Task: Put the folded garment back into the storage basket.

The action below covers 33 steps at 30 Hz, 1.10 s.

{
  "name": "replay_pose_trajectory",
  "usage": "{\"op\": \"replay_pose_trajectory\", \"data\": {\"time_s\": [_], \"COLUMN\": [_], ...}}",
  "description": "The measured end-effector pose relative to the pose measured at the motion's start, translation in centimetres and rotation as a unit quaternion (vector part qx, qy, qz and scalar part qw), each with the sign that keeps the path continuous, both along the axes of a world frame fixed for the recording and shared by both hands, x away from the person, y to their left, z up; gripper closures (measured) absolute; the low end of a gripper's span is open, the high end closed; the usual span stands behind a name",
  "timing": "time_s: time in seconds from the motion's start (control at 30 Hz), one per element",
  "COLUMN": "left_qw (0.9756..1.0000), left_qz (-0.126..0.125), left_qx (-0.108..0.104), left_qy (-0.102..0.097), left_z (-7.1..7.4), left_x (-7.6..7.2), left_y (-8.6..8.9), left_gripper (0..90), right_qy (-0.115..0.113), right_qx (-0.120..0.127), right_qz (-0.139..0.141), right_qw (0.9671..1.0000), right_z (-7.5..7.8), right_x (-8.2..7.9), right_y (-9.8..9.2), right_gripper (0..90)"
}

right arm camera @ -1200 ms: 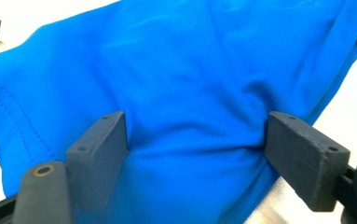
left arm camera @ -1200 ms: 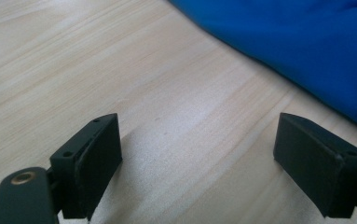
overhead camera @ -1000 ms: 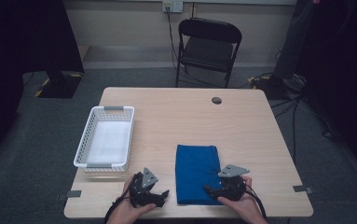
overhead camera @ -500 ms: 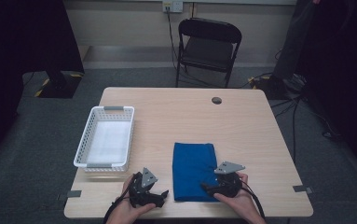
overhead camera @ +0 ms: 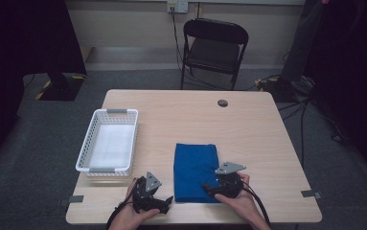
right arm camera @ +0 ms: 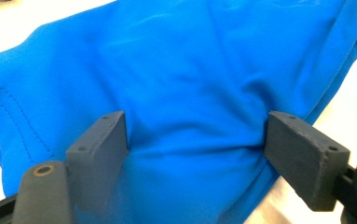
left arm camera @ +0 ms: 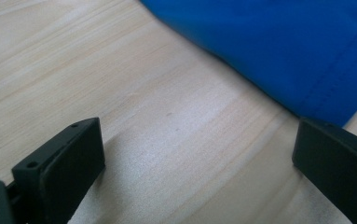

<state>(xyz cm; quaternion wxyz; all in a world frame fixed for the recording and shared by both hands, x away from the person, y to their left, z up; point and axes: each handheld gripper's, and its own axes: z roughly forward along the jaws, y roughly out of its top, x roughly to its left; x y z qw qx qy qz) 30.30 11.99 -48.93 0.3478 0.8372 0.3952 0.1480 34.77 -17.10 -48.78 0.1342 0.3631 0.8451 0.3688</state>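
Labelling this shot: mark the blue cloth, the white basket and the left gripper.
blue cloth (overhead camera: 194, 167), high view, middle of the folded fabric.
white basket (overhead camera: 86, 149), high view, left wall.
left gripper (left arm camera: 195, 154), left gripper view, between its open jaws.

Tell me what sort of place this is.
Probably a lab or studio set up for recording: a bare wooden table on grey carpet, a folding chair against the wall, dark curtains at the sides, and cables across the floor.

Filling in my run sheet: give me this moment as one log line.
left claw: open, just opened, nothing between | right claw: open, pressed onto blue cloth | white basket: left of cloth
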Motion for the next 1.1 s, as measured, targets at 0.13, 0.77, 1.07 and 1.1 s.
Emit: {"op": "replay_pose_trajectory", "data": {"time_s": [0.13,0.77,1.07,1.1], "left_qw": [1.0,1.0,1.0,1.0], "left_qz": [0.0,-0.006,-0.007,-0.007], "left_qx": [0.001,0.001,0.001,0.001], "left_qy": [0.001,0.001,0.0,0.0], "left_z": [0.0,0.0,0.0,0.0], "left_x": [0.0,0.1,0.1,0.1], "left_y": [0.0,0.0,0.0,0.0], "left_gripper": [0.1,0.0,0.0,0.0], "right_qy": [-0.002,0.004,0.008,0.008], "right_qx": [0.0,-0.008,-0.012,-0.012], "right_qz": [0.0,-0.004,-0.004,-0.005], "right_qw": [1.0,0.9999,0.9999,0.9999], "right_z": [0.0,-0.1,-0.1,-0.1], "right_x": [0.5,2.0,3.1,3.2], "right_y": [0.5,2.6,3.9,4.0], "right_gripper": [20.5,12.4,12.1,12.1]}}
